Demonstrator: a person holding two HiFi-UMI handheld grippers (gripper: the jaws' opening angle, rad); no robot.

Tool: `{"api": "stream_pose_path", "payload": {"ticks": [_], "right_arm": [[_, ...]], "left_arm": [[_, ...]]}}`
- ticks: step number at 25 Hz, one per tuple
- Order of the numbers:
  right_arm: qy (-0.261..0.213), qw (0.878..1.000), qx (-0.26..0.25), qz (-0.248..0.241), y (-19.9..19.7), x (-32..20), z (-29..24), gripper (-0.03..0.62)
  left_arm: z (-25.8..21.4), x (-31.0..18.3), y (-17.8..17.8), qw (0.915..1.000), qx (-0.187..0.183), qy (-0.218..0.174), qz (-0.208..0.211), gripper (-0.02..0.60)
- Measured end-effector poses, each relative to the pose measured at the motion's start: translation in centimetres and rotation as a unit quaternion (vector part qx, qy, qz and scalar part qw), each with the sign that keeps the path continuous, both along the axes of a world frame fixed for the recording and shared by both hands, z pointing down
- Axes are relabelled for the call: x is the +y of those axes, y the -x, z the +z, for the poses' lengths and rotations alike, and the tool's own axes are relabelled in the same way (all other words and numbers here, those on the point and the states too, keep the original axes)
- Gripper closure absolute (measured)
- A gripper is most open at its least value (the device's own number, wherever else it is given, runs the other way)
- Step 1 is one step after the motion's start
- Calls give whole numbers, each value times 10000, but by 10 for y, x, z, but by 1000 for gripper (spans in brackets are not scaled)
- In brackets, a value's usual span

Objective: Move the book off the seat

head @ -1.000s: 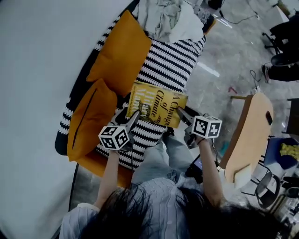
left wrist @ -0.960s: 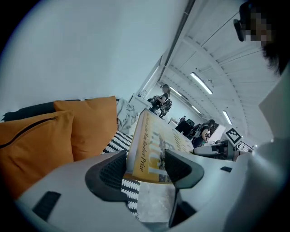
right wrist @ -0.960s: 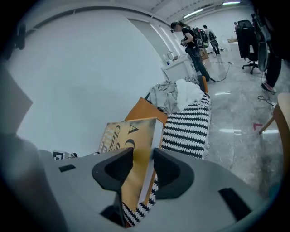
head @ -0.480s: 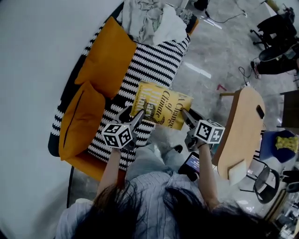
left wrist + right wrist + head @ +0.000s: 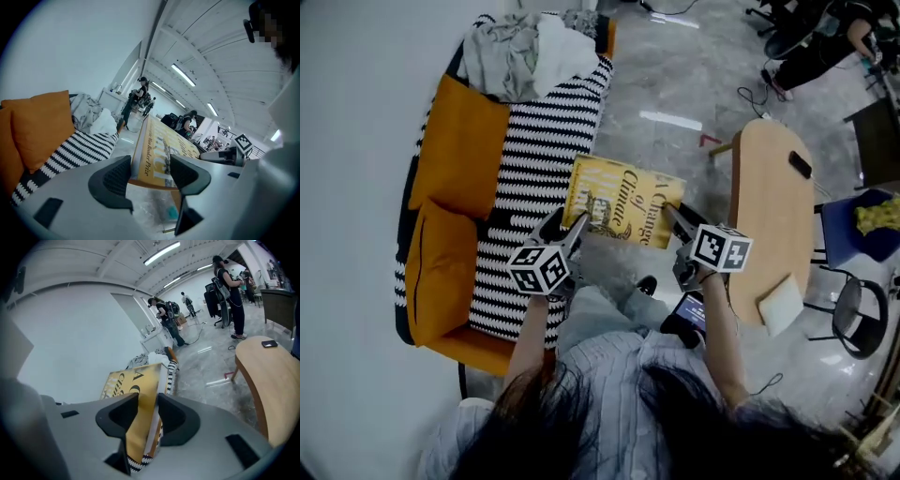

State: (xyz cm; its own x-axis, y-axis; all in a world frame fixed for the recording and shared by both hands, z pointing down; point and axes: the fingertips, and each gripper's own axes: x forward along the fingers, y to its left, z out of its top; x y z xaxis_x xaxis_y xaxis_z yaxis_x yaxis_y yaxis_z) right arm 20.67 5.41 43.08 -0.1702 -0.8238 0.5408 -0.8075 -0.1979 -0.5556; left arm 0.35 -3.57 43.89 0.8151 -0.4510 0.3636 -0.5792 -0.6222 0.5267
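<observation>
Book (image 5: 623,202), yellow, hangs between both grippers. The left gripper (image 5: 567,228) is clamped on its near left edge and the right gripper (image 5: 673,217) pinches its near right edge. A second ago it was over the striped seat (image 5: 534,150). Now it is mostly above the grey floor (image 5: 675,141), between seat and wooden table (image 5: 773,216).

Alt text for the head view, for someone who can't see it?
Seen from above, a person's left gripper and right gripper clamp a yellow book by its near corners, mostly over the floor beside a striped sofa seat. Orange cushions lie left; a wooden table stands right.
</observation>
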Motion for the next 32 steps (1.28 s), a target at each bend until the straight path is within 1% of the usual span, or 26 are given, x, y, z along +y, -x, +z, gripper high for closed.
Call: {"api": "stream_pose_path", "payload": {"ticks": [6,11,15,18,21,26,29,32], "right_arm": [[-49,9992,93,382,-84,63,-1,450],[-148,9964,101,828,-148,120,-8,451],[-247,9922,97,1218,-179,155,-13,451],[-337,9868,109,1577,-198,184,-18,451],[-452,9779,90,2039,-214,219,-22,451],[-432,9591,-3,2798,-238,279,-15,451],[-394,9460,-4,3218,-248,302,-10,451],[-396,9346,-13,3534,-264,328,-7,451]], "left_arm": [[3,53,-89,9994,8,97,338,308],[-7,92,-163,9965,-59,7,836,308],[-14,114,-203,9925,-94,-53,1220,308],[-21,132,-230,9880,-116,-101,1536,308],[-27,152,-261,9797,-152,-173,1992,308],[-28,189,-312,9598,-262,-280,2779,308],[-22,203,-335,9477,-287,-248,3169,308],[-20,223,-363,9358,-310,-237,3505,308]]}}
